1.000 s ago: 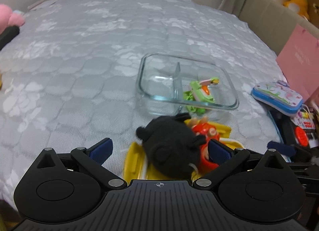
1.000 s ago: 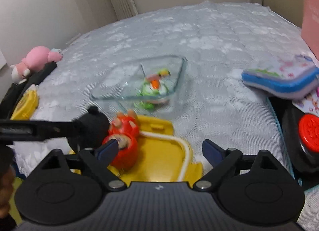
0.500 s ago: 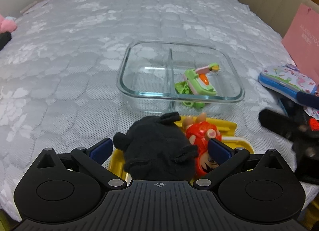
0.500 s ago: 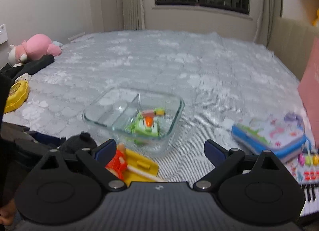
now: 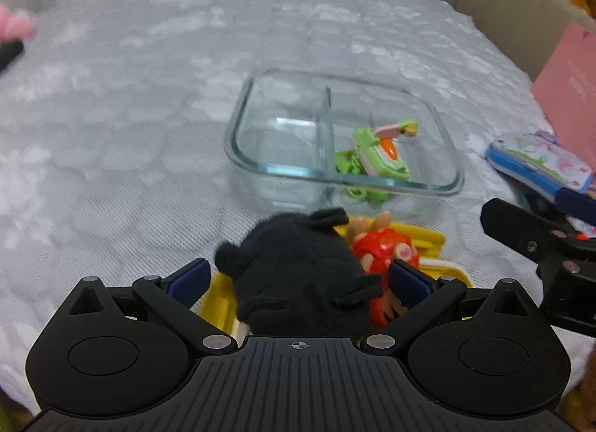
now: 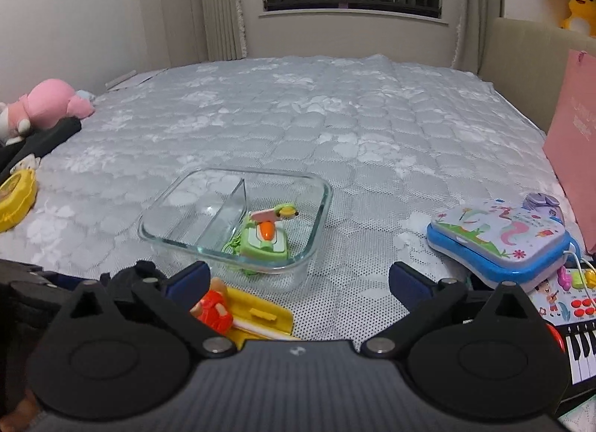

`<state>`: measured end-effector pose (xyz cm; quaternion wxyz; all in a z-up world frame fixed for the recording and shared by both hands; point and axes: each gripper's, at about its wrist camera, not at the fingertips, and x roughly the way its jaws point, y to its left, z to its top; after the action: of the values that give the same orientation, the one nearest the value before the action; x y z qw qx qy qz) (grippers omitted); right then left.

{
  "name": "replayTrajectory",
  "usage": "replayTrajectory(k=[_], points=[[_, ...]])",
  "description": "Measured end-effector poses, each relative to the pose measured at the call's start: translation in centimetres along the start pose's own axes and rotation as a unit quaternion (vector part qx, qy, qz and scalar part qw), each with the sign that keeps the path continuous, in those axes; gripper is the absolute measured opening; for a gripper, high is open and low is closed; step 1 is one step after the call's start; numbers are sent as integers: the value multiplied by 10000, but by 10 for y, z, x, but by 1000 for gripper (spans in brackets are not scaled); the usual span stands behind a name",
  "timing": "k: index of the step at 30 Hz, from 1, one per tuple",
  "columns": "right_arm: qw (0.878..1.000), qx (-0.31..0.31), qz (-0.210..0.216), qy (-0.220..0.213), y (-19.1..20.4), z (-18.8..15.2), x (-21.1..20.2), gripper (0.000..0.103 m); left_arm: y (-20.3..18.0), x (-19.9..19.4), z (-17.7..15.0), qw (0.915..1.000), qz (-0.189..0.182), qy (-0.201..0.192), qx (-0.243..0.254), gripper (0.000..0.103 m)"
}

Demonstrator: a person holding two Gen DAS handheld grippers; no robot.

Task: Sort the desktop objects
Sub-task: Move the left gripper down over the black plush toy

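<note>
A black plush toy [image 5: 298, 271] lies on a yellow tray [image 5: 428, 242] beside a red figure [image 5: 383, 253]. My left gripper [image 5: 298, 279] is open, its fingers on either side of the plush. A two-part glass dish [image 5: 268, 167] stands beyond, with a green toy [image 5: 376, 156] in its right compartment. My right gripper [image 6: 298, 279] is open and empty, raised behind the dish [image 6: 178, 242] and the green toy [image 6: 266, 236]. The red figure [image 6: 212, 311] and yellow tray [image 6: 260, 314] show at its lower left.
A blue toy case [image 6: 499, 238] and a toy keyboard [image 6: 581, 342] lie at the right, with a pink bag [image 6: 573, 148] behind. A pink plush [image 6: 52, 104] and a yellow object [image 6: 16, 197] lie at the left edge of the bed.
My right gripper has lifted and pulled back from the tray, now looking over the bed. My left gripper has stayed around the black plush, shifting a little.
</note>
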<state>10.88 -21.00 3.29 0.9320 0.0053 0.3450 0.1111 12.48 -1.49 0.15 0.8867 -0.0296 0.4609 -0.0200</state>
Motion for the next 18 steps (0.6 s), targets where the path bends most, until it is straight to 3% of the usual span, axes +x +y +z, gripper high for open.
replayTrajectory(k=[3,8,15,17,18], points=[[10000,70,7,-22,-4,-1,-3,103,-8,-7,-2,9991,123,-307,277,103],[9989,397,219,-72,-18,-6,-8,103,-17,-13,-7,9973,-56,-426,594,103],[9932,905,724,75,-35,-19,-6,103,-13,-27,-10,9967,-114,-651,481,103],[9923,985,745,112,-38,-23,-6,103,-12,-31,-8,9966,-166,-698,414,99],[9919,1014,750,123,-39,-25,-6,103,-12,-32,-7,9966,-195,-691,401,91]])
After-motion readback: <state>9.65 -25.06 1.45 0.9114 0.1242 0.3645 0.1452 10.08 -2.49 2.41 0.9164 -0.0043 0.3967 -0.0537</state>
